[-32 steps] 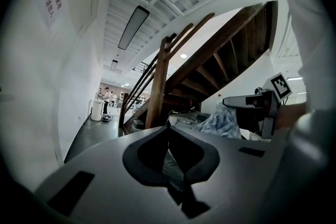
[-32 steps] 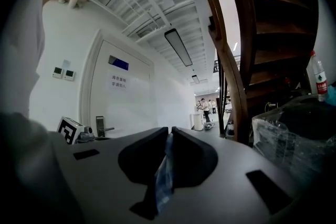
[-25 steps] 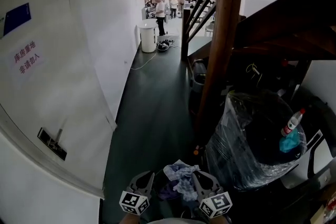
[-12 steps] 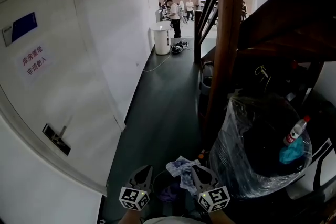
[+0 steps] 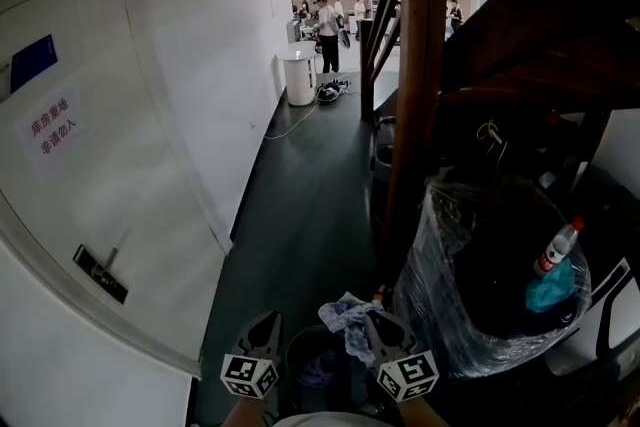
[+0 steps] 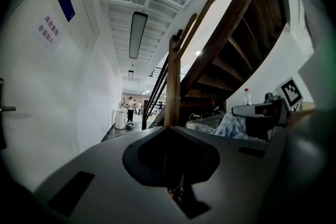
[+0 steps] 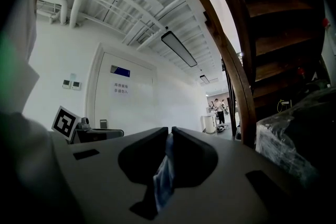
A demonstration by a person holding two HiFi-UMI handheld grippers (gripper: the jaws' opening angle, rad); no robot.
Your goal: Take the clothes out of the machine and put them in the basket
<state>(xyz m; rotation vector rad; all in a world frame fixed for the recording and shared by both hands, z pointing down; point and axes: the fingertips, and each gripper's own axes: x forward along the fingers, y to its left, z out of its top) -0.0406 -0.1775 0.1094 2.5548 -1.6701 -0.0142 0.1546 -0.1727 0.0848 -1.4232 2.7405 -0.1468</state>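
Note:
A blue-and-white cloth [image 5: 347, 317] hangs bunched from my right gripper [image 5: 378, 321], which is shut on it; a strip of the cloth [image 7: 164, 181] shows between its closed jaws [image 7: 169, 131]. My left gripper [image 5: 268, 321] is held beside it on the left, jaws together with nothing visible between them [image 6: 168, 128]. From the left gripper view, the cloth [image 6: 230, 126] shows off to the right. Below and between the two grippers sits a dark round basket [image 5: 296, 347] with something purple [image 5: 318, 375] in it.
A white door [image 5: 90, 195] with a sign fills the left. A wooden post [image 5: 410, 115] and stairs rise at the right. Beside them stands a plastic-wrapped black drum [image 5: 480, 285] bearing a bottle [image 5: 556, 247]. A dark corridor floor [image 5: 300, 205] runs toward a white bin [image 5: 299, 79] and distant people.
Both grippers have drifted slightly up the picture over the basket, the cloth still in the right one. The head view has swung a little.

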